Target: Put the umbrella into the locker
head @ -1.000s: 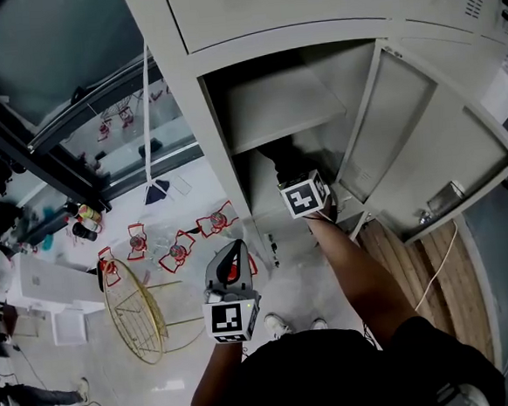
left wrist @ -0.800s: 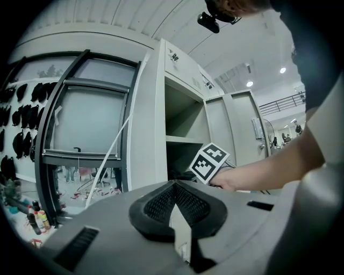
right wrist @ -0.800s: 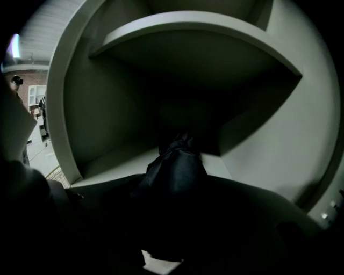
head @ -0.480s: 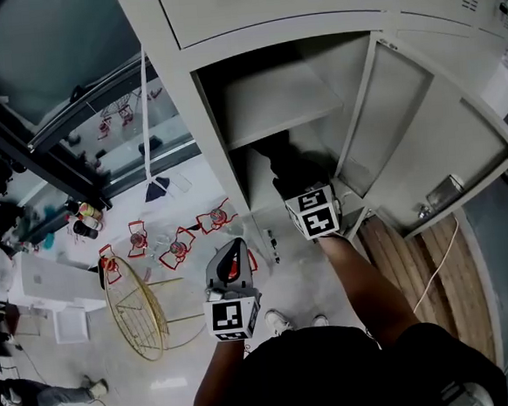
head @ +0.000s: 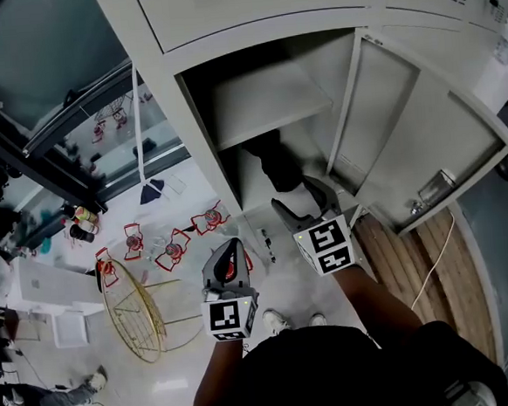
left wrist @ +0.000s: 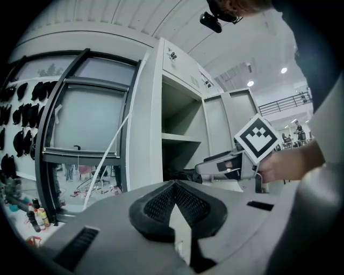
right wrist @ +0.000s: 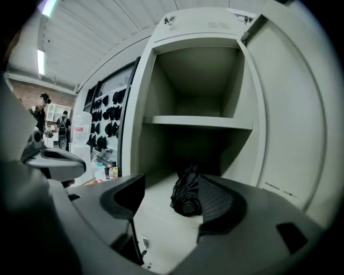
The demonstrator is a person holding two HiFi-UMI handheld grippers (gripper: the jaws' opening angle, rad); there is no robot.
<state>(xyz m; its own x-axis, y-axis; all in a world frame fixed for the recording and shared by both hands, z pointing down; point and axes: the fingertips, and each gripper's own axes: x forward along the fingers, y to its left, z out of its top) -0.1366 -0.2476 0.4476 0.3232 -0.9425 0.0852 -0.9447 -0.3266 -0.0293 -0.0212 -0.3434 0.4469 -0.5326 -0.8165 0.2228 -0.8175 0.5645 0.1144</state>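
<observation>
Locker (head: 248, 14) standing open, door (head: 424, 140) swung far out to the right: easy to clip with the right arm, and likely to stay unshut unless pushed. Below the shelf (head: 264, 105), on the bottom of the lower compartment, umbrella (right wrist: 185, 196) lying folded and loose; looks rounded enough to roll toward the opening if nudged. Right gripper (head: 302, 201) just outside that opening, jaws just now spreading wide, nothing between them. Left gripper (head: 230, 259) pinched together, empty, held off to the left. Nothing blocking the doorway. Away left, gold wire frame (head: 136, 316) and red clutter (head: 174, 248), well apart; white cable (head: 440, 257) trailing near the door's foot, maybe a snag.
</observation>
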